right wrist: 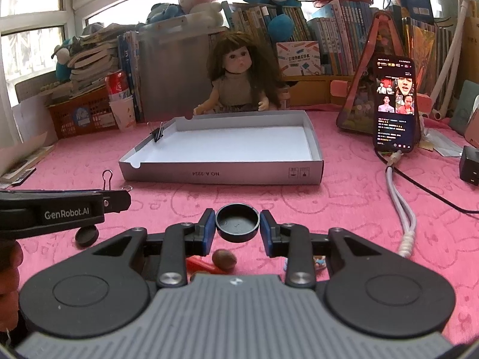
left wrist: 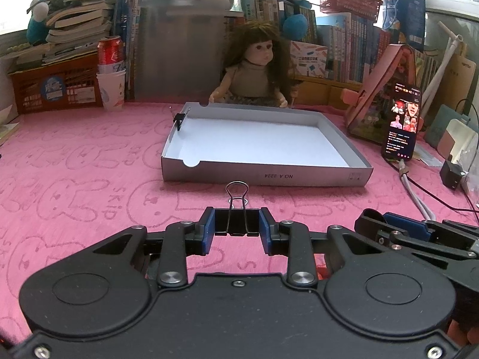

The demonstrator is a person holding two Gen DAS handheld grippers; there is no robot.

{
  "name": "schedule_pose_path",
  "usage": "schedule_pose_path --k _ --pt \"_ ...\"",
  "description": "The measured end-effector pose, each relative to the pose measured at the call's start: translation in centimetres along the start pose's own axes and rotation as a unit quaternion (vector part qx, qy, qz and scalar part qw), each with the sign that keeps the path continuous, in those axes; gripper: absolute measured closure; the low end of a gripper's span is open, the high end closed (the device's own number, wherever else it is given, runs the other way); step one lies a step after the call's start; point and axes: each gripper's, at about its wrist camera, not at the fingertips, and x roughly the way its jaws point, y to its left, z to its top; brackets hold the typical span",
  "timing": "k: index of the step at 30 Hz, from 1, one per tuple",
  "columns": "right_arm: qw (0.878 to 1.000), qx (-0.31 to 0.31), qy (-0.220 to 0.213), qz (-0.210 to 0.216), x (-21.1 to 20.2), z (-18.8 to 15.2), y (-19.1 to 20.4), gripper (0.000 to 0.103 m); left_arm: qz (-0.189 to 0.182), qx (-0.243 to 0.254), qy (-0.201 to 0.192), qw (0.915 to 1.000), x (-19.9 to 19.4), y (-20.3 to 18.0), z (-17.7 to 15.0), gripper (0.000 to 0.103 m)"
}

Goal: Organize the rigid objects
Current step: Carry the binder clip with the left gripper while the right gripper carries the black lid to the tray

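Centrally, a shallow grey box lid [left wrist: 263,173] lies open on the pink surface [left wrist: 74,179], one binder clip [left wrist: 179,118] on its far-left wall. Near it, left tongs [left wrist: 236,224] grip another black clip [left wrist: 236,221]; right tongs [right wrist: 237,224] apparently clasp a round cap [right wrist: 237,223].

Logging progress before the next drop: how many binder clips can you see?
2. One binder clip is held in the left gripper; the other is clipped on the box left wall. More may be hidden.
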Motion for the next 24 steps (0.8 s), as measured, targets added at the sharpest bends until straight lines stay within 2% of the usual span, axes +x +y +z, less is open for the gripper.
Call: schedule_pose_path --k 8,18,24 --pt "1.0 0.008 -0.001 -0.002 1.2 1.2 -0.9 0.066 -0.005 0.003 0.007 1.0 1.6 0.2 1.5 0.074" --pt "1.0 0.021 0.003 -0.005 3.9 3.1 -2.1 0.066 0.006 0.012 0.02 0.9997 4.8 0.6 3.4 0.074" --pt "1.0 0.016 0.004 -0.009 5.5 4.5 -2.5 0.066 -0.007 -0.002 0.029 0.9995 6.2 1.4 5.5 0.074"
